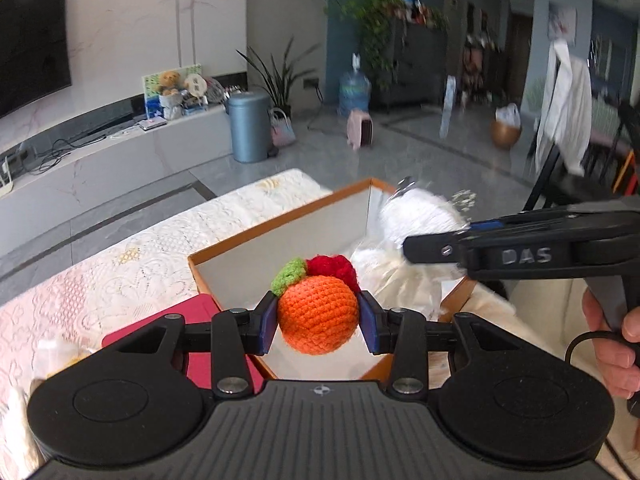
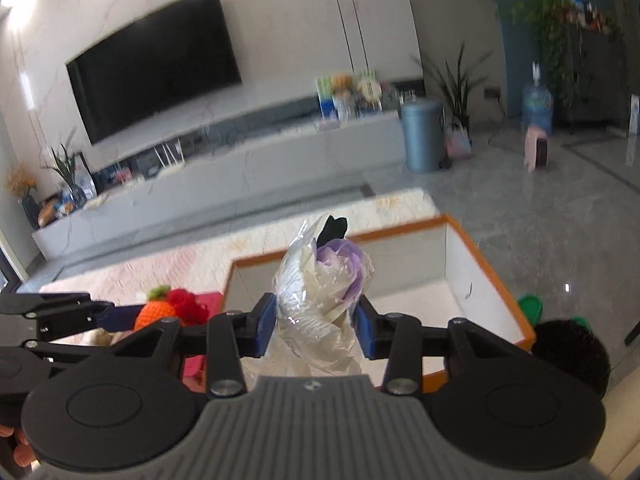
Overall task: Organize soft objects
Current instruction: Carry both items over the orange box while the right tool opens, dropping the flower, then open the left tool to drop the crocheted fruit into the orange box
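My left gripper [image 1: 318, 322] is shut on an orange crocheted ball [image 1: 318, 314] with a green leaf and red part, held above the near edge of an open orange-rimmed box [image 1: 280, 216]. My right gripper [image 2: 316, 324] is shut on a plastic-wrapped white and purple soft toy [image 2: 328, 292] above the same box [image 2: 492, 276]. In the left wrist view the right gripper comes in from the right with the white bundle [image 1: 416, 216] over the box's far corner. In the right wrist view the left gripper and its crocheted ball [image 2: 156, 312] are at the left.
The box stands on a lace-covered table [image 1: 120, 272]. A pink flat item [image 1: 188, 320] lies left of the box. A dark fuzzy object [image 2: 572, 352] and a green lid [image 2: 530, 306] sit right of the box. A TV wall, a blue bin [image 1: 248, 126] and open floor lie beyond.
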The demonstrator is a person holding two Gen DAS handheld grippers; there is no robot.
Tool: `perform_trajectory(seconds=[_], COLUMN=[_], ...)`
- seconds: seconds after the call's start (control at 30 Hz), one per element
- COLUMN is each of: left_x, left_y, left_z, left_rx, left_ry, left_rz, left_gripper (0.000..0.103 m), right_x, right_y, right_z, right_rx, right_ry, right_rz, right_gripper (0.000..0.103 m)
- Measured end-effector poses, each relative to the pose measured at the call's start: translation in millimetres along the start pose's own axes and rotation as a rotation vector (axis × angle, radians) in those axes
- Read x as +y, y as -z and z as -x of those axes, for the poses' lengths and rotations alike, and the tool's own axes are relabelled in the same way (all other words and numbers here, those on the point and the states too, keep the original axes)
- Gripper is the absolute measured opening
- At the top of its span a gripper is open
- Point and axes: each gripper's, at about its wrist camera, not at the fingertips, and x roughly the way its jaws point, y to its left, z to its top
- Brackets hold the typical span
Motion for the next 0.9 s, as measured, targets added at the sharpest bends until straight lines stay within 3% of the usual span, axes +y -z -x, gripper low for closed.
perform_trajectory(seconds=[0.37, 0.53, 0.63, 0.77, 0.9], left_x=[-4, -11, -9, -11, -12], left_y=[10, 7, 10, 12, 13], left_z=[-58, -81, -85, -83, -80], left_rx=[0.254, 0.358, 0.404, 0.424, 0.407], left_ry=[0.02, 0.012, -0.004, -0.011, -0.036], left_rz=[-0.132, -0.21, -0.198, -0.208, -0.197], left_gripper=[0.048, 0.048, 0.048, 0.051, 0.057], right_x=[-32, -23, -17, -22, -21], right_y=[13, 6, 6, 7, 6], right_z=[-87, -99, -98, -93, -82], right_rx=[0.356, 0.415, 0.439, 0.428, 0.396], right_ry=[-0.086, -0.039, -0.028, 0.0, 0.009], right_rz=[-0.19, -0.096, -0.043, 0.004, 0.019], right_gripper=[0.044, 0.047, 0.057, 0.058, 0.071])
